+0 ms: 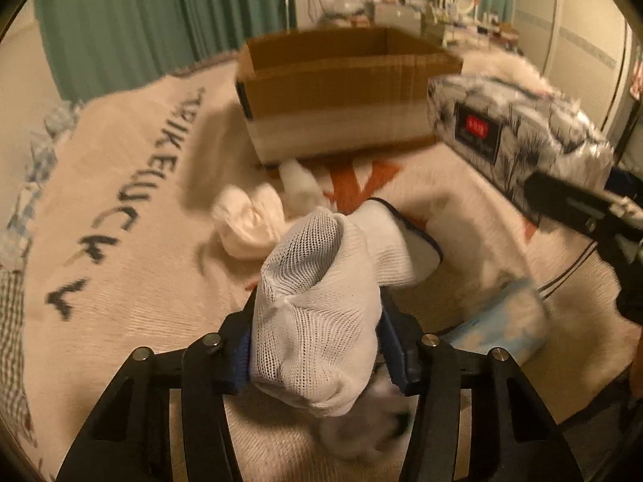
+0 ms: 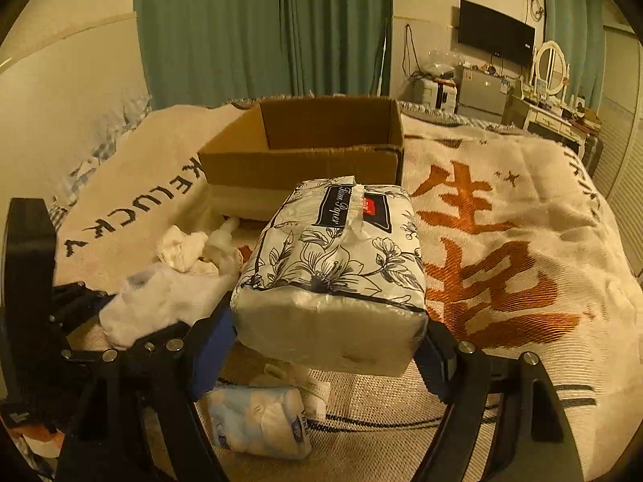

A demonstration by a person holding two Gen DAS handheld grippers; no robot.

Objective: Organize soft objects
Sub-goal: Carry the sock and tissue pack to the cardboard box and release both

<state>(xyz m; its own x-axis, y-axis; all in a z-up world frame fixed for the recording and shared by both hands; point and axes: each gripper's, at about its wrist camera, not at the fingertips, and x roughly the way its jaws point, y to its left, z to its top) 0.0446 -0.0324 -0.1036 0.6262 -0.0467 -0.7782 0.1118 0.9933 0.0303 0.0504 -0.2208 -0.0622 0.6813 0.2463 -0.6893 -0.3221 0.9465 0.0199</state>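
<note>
"Above the blanket (image 2: 522, 184), both grippers were loaded: the left gripper (image 1: 317, 345) was clamped on a white mesh sock (image 1: 317, 301), and the right gripper (image 2: 327, 333) pinched the near end of a flower-printed tissue pack (image 2: 341, 257)."

"And the cardboard box (image 2: 305, 160)?"

"Open and apparently empty, just beyond both loads. What worried me was the tissue pack: gripped only at one end, it jutted forward and could sag or slip free."

"The sock?"

"Its cuff flopped loose ahead of the fingers and could snag the box rim. Crumpled white cloths (image 1: 249, 221) and a cotton-ball bag (image 2: 257, 421) lay underneath, easy to drag along."
</note>
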